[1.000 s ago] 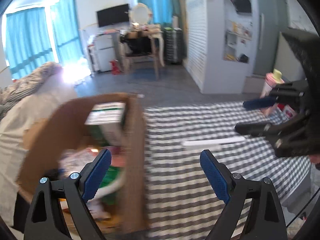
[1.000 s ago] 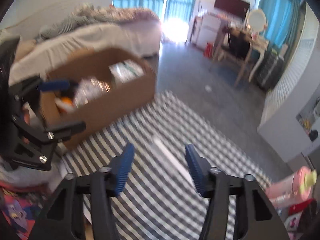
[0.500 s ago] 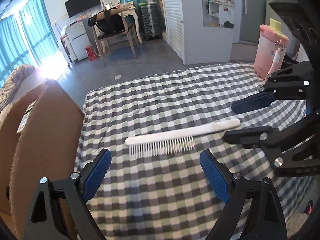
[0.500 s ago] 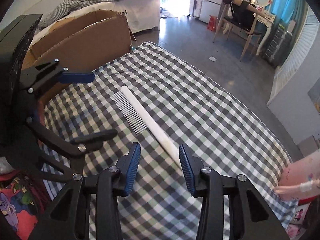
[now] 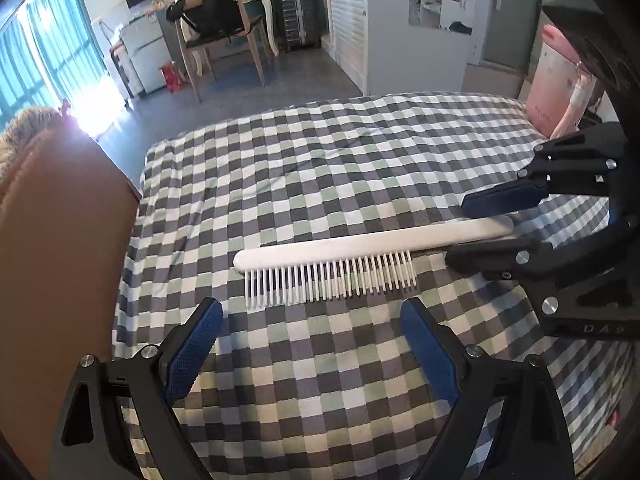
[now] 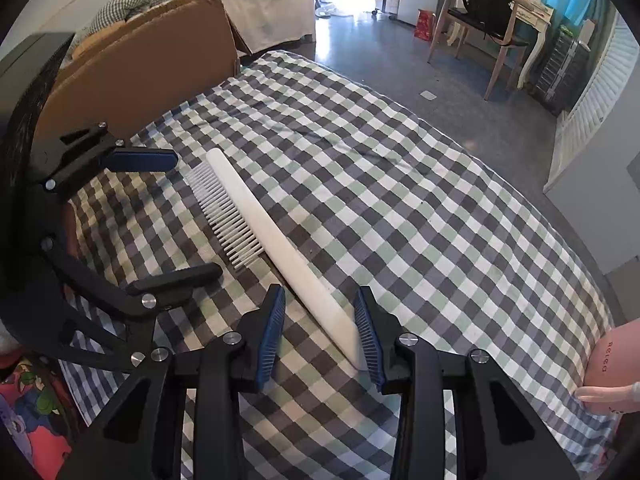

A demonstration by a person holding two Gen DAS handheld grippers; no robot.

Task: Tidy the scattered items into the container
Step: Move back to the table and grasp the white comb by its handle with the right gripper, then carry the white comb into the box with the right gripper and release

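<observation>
Right hand-held gripper (image 6: 320, 332), fingers parted, straddles the white comb's (image 6: 280, 248) handle end unclenched.

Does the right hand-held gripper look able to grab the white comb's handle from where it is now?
Probably yes: the right hand-held gripper is open with the comb handle lying between its pads on the checked cloth, nothing blocking.
</observation>
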